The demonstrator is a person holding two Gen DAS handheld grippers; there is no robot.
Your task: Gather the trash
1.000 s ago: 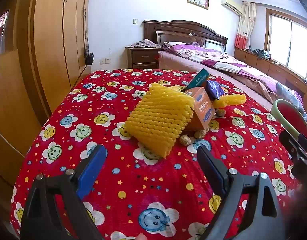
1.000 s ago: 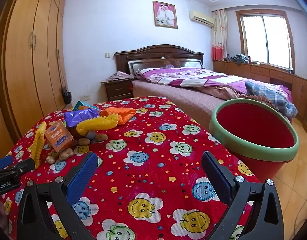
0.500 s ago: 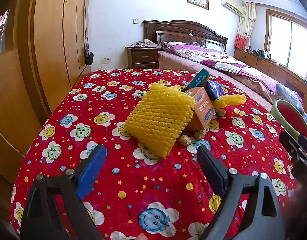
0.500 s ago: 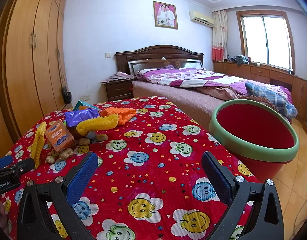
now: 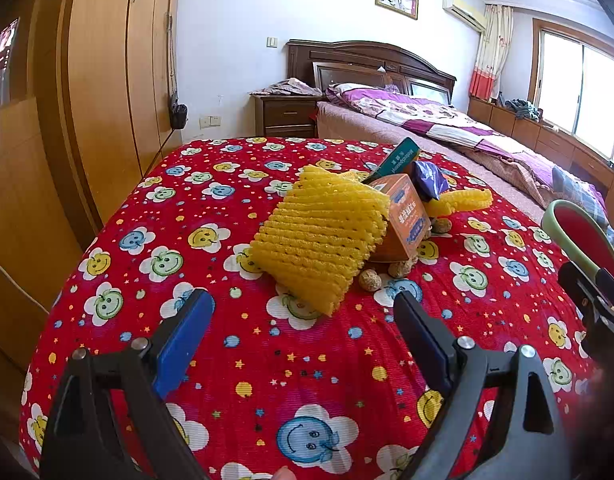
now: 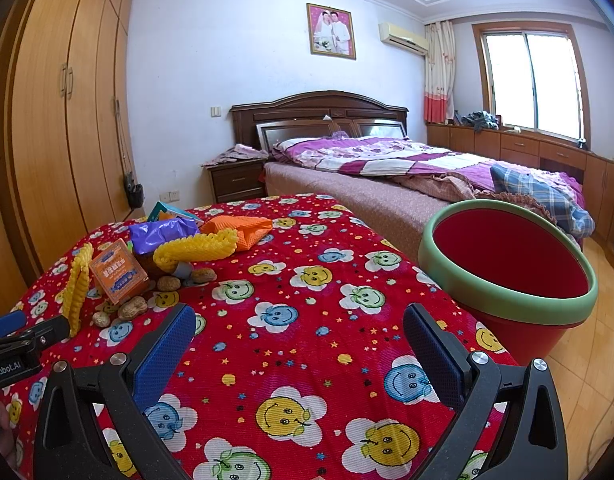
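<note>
In the left wrist view nothing has shifted since the earlier frames: the left gripper point(image 5: 303, 330) hangs released, jaws wide, over the red table point(image 5: 119, 264). Just ahead between the jaws lies the yellow foam net point(image 5: 321, 240), leaning on the orange box point(image 5: 407, 216).

In the right wrist view, equally unchanged, the right gripper point(image 6: 299, 346) is spread and empty. The trash pile point(image 6: 163, 252) sits ahead-left; the red bin point(image 6: 511, 264) stands ahead-right beside the table.

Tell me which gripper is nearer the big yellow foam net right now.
Left. The left gripper sits open just short of the yellow foam net, facing it. The right gripper, also open, is off to the side, closer to the red bin.
</note>
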